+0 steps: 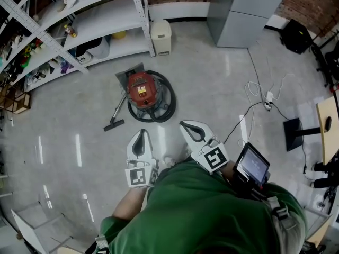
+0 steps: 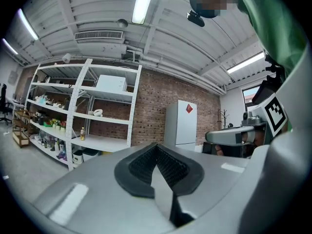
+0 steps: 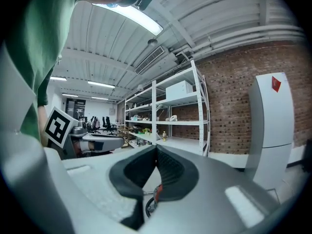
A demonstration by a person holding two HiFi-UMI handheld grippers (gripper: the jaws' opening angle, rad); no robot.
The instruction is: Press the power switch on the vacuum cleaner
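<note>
Grey floor (image 1: 212, 89) carries one red vacuum cleaner (image 1: 142, 90), ringed by its black hose (image 1: 168, 102), in front of white shelving (image 1: 100, 15). Two grippers are held close to the person's chest, pointing forward, well short of the vacuum. The left gripper (image 1: 141, 134) has its fingers (image 2: 141, 167) closed tip to tip on nothing. The right gripper (image 1: 186, 126) is the same.

green shirt (image 1: 212, 216), grey left gripper (image 1: 142, 132), right gripper (image 1: 183, 124)

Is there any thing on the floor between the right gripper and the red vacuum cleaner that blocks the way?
Nothing visible does. Between the right gripper and the vacuum cleaner lies bare floor; only its black hose curls round its near side.
</note>
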